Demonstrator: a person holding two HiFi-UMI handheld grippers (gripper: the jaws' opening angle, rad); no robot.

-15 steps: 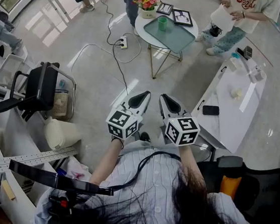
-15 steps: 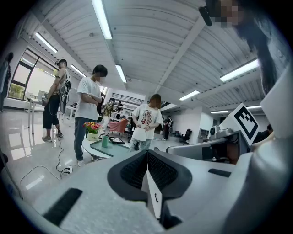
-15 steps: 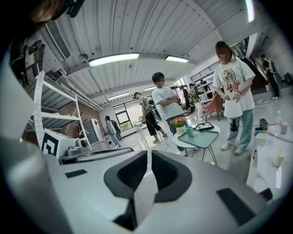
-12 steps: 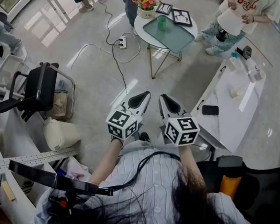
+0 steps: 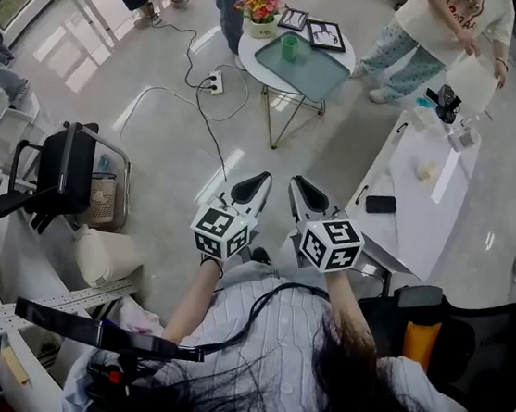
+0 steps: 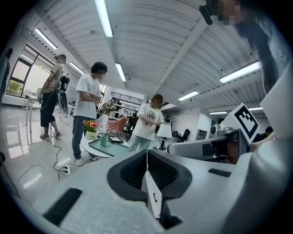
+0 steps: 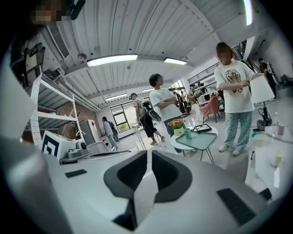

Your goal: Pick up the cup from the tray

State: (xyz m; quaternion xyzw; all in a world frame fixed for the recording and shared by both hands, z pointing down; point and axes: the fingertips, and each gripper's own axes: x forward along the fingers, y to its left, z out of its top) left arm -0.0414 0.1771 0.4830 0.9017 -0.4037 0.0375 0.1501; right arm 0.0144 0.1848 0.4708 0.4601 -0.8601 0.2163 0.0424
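Note:
A green cup (image 5: pixel 290 48) stands on a teal tray (image 5: pixel 314 69) atop a small round white table, far ahead across the floor. Both grippers are held close to the person's chest, side by side, pointing toward that table. The left gripper (image 5: pixel 256 182) is shut with nothing in it, and so is the right gripper (image 5: pixel 299 188). In the left gripper view the cup (image 6: pixel 104 140) and tray (image 6: pixel 110 147) are small and distant beyond the left gripper (image 6: pixel 147 154). In the right gripper view the cup (image 7: pixel 187 133) and tray (image 7: pixel 198 140) lie far beyond the right gripper (image 7: pixel 149 154).
A flower pot (image 5: pixel 261 11) and two picture frames (image 5: pixel 326 34) share the round table. A power strip with cables (image 5: pixel 215 83) lies on the floor before it. A long white table (image 5: pixel 432 198) with a phone (image 5: pixel 379 204) is at the right, a black chair (image 5: pixel 65 167) at the left. Several people stand round the table.
The person holding a white sheet has walked right, from beside the round table toward the long white table. The view has shifted slightly. Both grippers stay shut in the same place.

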